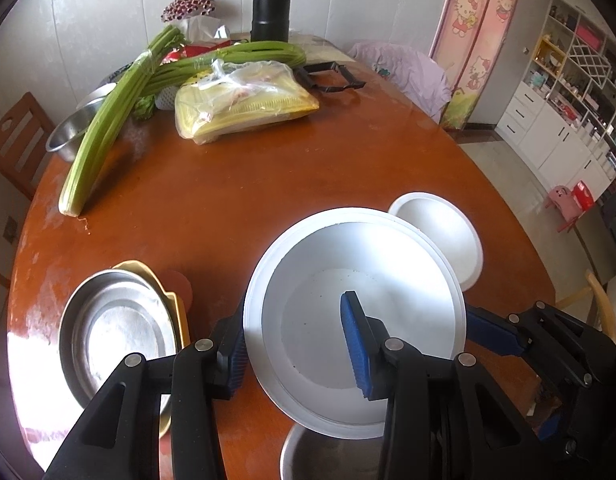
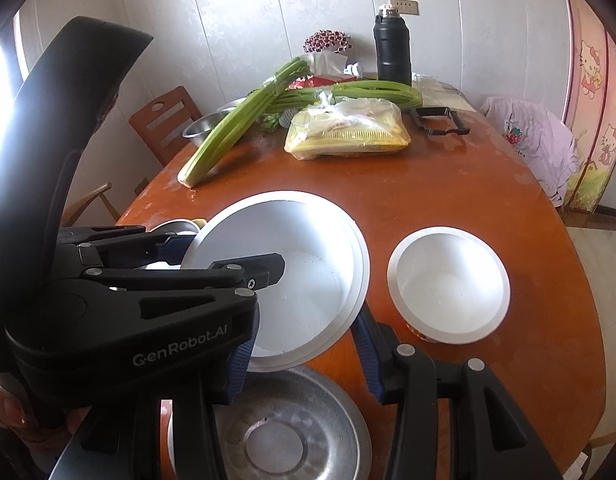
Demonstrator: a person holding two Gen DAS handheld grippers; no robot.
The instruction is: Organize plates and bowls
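The large white bowl is plain, matte and deep, with a flat bottom and a wide flat rim; it hangs tilted above the brown table. The left gripper clamps its near wall, one blue pad inside, one outside. The right gripper pinches the rim on the opposite side, though its left finger is partly hidden. A smaller white bowl sits on the table just beside it. A steel plate lies below; another steel plate rests on a yellow dish.
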